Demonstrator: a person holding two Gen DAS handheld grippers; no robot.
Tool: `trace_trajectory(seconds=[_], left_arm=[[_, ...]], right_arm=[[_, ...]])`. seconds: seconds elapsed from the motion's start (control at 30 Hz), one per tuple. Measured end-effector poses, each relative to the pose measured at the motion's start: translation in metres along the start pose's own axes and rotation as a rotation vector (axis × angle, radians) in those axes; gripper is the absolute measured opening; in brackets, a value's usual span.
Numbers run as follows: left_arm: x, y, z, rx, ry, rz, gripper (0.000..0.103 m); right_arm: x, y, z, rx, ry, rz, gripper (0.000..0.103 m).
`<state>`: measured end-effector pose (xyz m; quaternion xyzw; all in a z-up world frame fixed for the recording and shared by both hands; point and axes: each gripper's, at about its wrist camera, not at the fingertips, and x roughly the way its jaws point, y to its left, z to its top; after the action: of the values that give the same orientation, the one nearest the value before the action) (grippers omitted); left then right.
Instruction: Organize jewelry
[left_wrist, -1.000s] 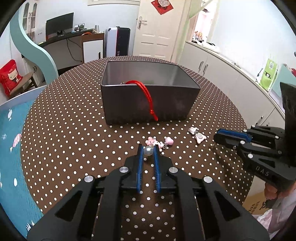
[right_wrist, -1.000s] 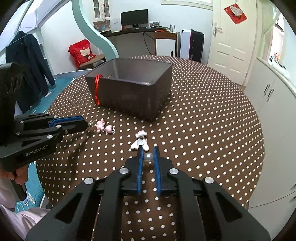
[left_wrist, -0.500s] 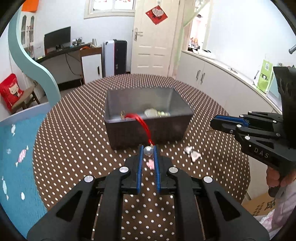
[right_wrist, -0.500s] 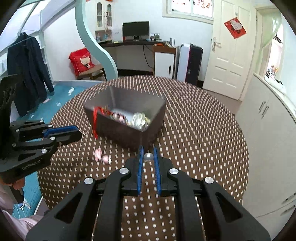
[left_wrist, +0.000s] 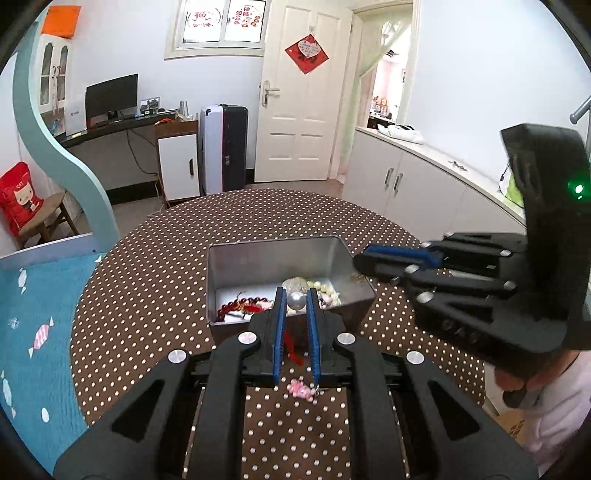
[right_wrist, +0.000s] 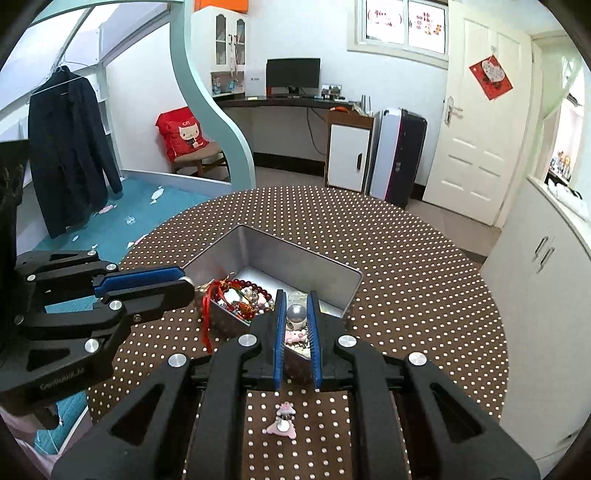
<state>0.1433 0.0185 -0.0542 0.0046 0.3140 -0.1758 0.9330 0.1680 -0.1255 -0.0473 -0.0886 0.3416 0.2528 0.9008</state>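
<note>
A grey metal box (left_wrist: 258, 254) (right_wrist: 266, 243) stands on the dotted round table and holds bead bracelets, a red cord and other jewelry. My left gripper (left_wrist: 296, 300) is shut on a silver pearl bead (left_wrist: 296, 301), held above the box's near edge. My right gripper (right_wrist: 296, 314) is shut on another silver pearl bead (right_wrist: 297, 314), also above the box's near corner. A pink charm (left_wrist: 301, 387) lies on the table below my left gripper. A pink-white charm (right_wrist: 282, 424) lies below my right gripper.
The brown polka-dot tablecloth (left_wrist: 147, 277) covers the round table. The red cord (right_wrist: 207, 317) hangs over the box's side. White cabinets (left_wrist: 424, 177) stand at the right; a blue rug (left_wrist: 33, 314) lies at the left.
Both grippers have risen from the table with their beads and moved over the near edge of the box. The box's contents have come into view.
</note>
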Motion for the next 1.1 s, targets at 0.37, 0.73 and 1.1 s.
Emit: trace_trajectory(seconds=[0.37,0.73,1.1], left_arm=[[0.027,0.003,0.010,-0.010,0.020,-0.011,0.011],[0.043,0.001,0.006,-0.013,0.048,-0.007,0.024],[0.040,-0.001,-0.001,-0.014,0.057,0.004,0.024]], right_arm=[[0.010,-0.007,0.002,-0.007,0.012,-0.012,0.032],[-0.001,-0.032,-0.012,0.066,0.018,-0.057,0.036],[-0.011,-0.034,-0.024,0.087,0.019,-0.057,0.037]])
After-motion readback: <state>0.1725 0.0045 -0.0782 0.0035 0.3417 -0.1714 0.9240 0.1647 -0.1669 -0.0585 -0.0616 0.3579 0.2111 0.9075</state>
